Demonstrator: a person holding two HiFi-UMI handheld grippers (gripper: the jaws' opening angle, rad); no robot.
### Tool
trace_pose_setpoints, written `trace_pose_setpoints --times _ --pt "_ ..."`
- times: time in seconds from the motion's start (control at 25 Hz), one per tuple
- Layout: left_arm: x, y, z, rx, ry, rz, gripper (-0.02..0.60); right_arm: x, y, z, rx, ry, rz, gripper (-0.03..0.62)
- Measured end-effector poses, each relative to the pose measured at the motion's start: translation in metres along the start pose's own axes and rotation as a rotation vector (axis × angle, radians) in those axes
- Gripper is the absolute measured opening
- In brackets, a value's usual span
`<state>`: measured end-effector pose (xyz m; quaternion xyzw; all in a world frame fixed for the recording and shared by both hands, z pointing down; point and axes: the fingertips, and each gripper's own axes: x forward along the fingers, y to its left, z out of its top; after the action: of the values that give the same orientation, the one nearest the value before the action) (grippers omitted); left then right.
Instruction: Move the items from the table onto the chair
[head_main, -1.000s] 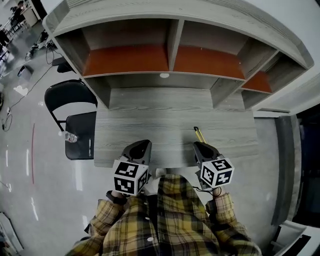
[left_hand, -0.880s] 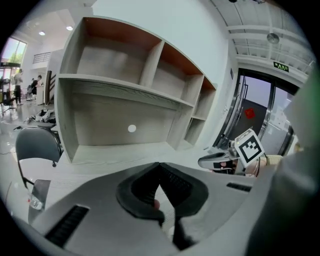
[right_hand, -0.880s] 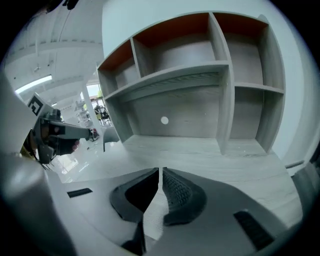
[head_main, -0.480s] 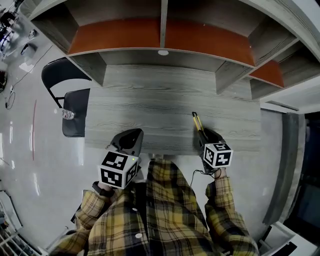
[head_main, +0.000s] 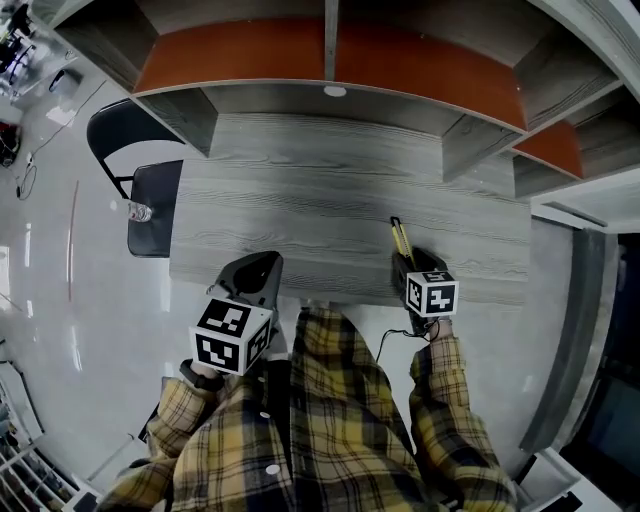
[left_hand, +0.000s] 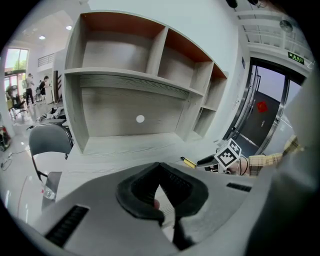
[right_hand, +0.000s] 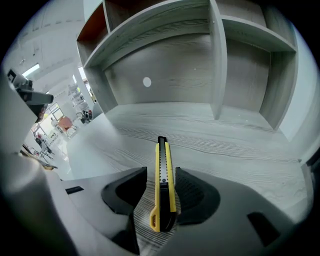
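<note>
right gripper (right_hand: 161, 175) jaws have just been opening, slim yellow box cutter (right_hand: 163, 150) lying loose between them on the woodgrain table (right_hand: 240, 145). left gripper (left_hand: 162, 169) is pinched together, empty.

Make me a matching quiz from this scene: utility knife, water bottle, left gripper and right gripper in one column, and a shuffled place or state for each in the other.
Things:
1. utility knife
2. water bottle
3. left gripper
4. right gripper

Places or states:
A. jaws shut
B. on the chair seat
C. jaws open
D. lying on the table

Pairs: 1-D, 2-B, 3-A, 4-C.

The right gripper's jaws have just been opening, and the utility knife lies between them.
</note>
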<state>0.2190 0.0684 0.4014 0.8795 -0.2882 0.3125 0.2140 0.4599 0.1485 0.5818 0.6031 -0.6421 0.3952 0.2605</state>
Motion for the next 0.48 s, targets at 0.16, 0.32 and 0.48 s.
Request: trace_pose_setpoints --times 0.16,0.32,0.48 --pt "-0.0030 0.0026 -0.0041 -0.014 -0.002 0.016 0.005 0.0071 -0.0009 -0.0075 -0.018 0.030 -0.008 0.166" --pt "-0.0058 0.0033 -0.0067 -0.024 -0.006 0.027 0.005 0.0096 -0.0065 -0.0102 -0.057 0.032 -0.074 0.161" --pt "-0.0093 0.0020 -0.0089 -0.027 -0.012 0.030 0.005 0.0091 -0.0076 -0.0100 -0.066 0.030 -0.106 0.130"
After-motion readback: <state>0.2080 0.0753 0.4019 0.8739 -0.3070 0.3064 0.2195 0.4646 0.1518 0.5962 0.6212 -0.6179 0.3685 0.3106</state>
